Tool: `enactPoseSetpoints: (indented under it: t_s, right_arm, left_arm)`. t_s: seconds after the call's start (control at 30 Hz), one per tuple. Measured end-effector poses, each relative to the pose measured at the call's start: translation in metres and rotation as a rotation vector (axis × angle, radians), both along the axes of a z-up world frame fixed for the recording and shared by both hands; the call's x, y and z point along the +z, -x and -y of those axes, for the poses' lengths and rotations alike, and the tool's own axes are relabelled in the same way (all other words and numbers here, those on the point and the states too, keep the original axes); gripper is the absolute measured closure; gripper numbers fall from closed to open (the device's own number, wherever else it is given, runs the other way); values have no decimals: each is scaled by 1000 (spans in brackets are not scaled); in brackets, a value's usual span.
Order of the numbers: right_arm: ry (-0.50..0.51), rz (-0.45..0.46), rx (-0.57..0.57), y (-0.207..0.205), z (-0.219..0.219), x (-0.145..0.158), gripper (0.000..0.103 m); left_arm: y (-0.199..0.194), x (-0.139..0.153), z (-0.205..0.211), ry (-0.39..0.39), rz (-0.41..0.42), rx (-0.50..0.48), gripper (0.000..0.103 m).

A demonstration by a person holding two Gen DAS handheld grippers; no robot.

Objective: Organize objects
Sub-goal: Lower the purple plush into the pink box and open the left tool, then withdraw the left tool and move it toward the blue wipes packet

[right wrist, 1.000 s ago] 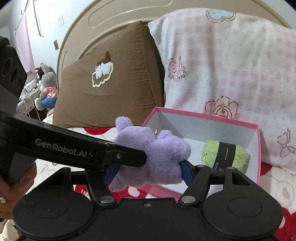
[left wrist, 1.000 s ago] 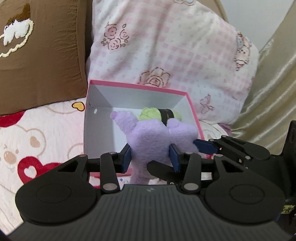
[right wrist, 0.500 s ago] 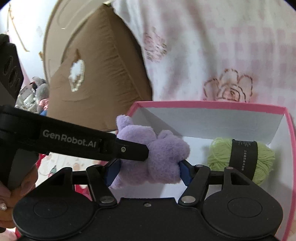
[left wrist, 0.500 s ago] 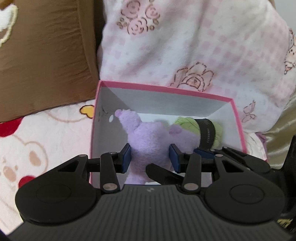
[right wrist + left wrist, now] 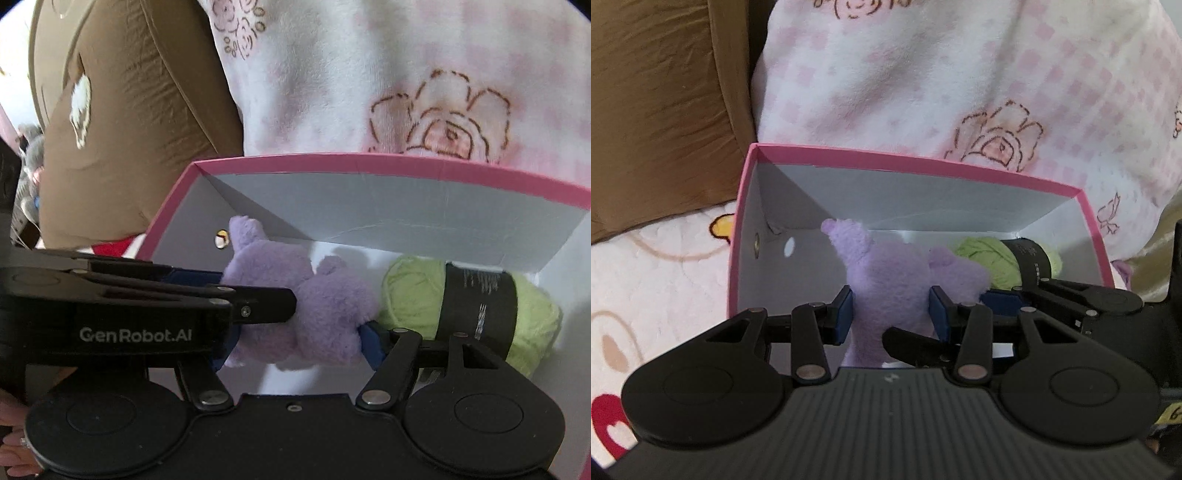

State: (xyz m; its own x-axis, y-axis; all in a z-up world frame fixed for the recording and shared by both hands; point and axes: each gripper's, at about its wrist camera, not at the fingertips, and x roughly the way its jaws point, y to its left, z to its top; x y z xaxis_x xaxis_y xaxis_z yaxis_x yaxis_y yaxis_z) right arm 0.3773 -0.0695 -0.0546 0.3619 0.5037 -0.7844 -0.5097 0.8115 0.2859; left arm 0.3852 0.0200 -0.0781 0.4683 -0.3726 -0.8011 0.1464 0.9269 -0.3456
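Observation:
A purple plush toy (image 5: 890, 284) is held by both grippers inside the pink-rimmed white box (image 5: 923, 166). My left gripper (image 5: 892, 314) is shut on the toy's lower part. My right gripper (image 5: 295, 339) is shut on the same toy (image 5: 317, 302), and the left gripper's fingers (image 5: 258, 306) cross in from the left. A green yarn ball with a black label (image 5: 476, 306) lies in the box to the right of the toy; it also shows in the left wrist view (image 5: 1004, 262).
The box (image 5: 443, 166) stands on a bed cover with bear and heart prints (image 5: 665, 266). A pink checked pillow (image 5: 960, 81) leans right behind the box, and a brown pillow (image 5: 657, 103) at the back left.
Both grippers have moved forward and down with the purple toy, from above the box's near edge to inside the box, next to the yarn ball.

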Motion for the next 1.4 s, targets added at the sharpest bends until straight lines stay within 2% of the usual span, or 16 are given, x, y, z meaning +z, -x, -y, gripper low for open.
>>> enactPoseSetpoints:
  t_s: [0.17, 0.33, 0.57, 0.63, 0.7, 0.73, 0.8, 0.87, 0.93, 1.0, 1.17, 1.4]
  right_arm:
    - [56, 11, -3, -7, -7, -2, 32]
    - [80, -20, 12, -14, -14, -5, 31]
    - [201, 18, 65, -3, -28, -6, 30]
    - [215, 32, 88, 2, -29, -8, 36]
    - [241, 24, 81, 1, -30, -12, 50]
    - [247, 15, 60, -2, -30, -13, 53]
    - [271, 15, 24, -6, -31, -13, 66]
    - [326, 54, -2, -7, -36, -12, 70]
    - [336, 76, -9, -5, -38, -11, 70]
    - [302, 69, -11, -2, -36, -7, 70]
    - [221, 97, 4, 22, -25, 16, 61]
    - [121, 127, 1, 57, -4, 55, 51]
  left_arm:
    - [-9, -6, 3, -2, -4, 4, 61]
    - [-7, -6, 3, -19, 8, 2, 62]
    - [-8, -16, 14, -87, 16, 1, 62]
    - [-9, -20, 16, -98, 16, 9, 62]
    - [-8, -21, 19, -118, 26, 10, 62]
    - [-8, -22, 20, -119, 23, 22, 62]
    - [-8, -24, 20, -105, 11, 37, 60]
    - [-10, -25, 14, -85, -8, 66, 56]
    - [-9, -22, 13, -76, -9, 71, 50]
    - [-6, -16, 12, -73, 8, 69, 45]
    - [8, 11, 13, -109, 79, 14, 39]
    - [29, 53, -3, -50, 60, 7, 36]
